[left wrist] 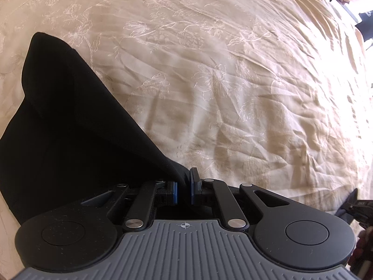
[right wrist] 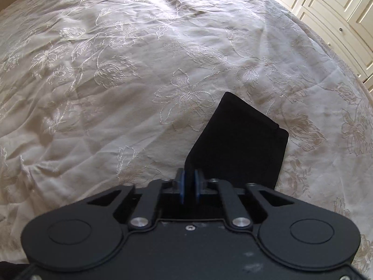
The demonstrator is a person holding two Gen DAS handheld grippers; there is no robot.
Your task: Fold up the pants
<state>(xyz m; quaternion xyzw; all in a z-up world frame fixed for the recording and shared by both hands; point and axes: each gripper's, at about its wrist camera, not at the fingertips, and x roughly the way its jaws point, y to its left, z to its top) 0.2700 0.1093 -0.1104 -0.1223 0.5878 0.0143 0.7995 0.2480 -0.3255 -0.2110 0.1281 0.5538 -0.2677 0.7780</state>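
No readable writing; both tongs (left wrist: 183, 186) (right wrist: 189, 184) pinch black pants (left wrist: 60, 121).

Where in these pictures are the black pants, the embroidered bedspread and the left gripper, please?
black pants (left wrist: 70, 121), left wrist view, on the broad draped panel.
embroidered bedspread (left wrist: 233, 81), left wrist view, on bare floral fabric.
left gripper (left wrist: 183, 190), left wrist view, between its blue pads.

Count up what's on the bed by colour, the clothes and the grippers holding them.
Black pants: 1
Black grippers with blue pads: 2, the left gripper and the right gripper, each shut on the pants
Cream embroidered bedspread under it all: 1
Total: 4
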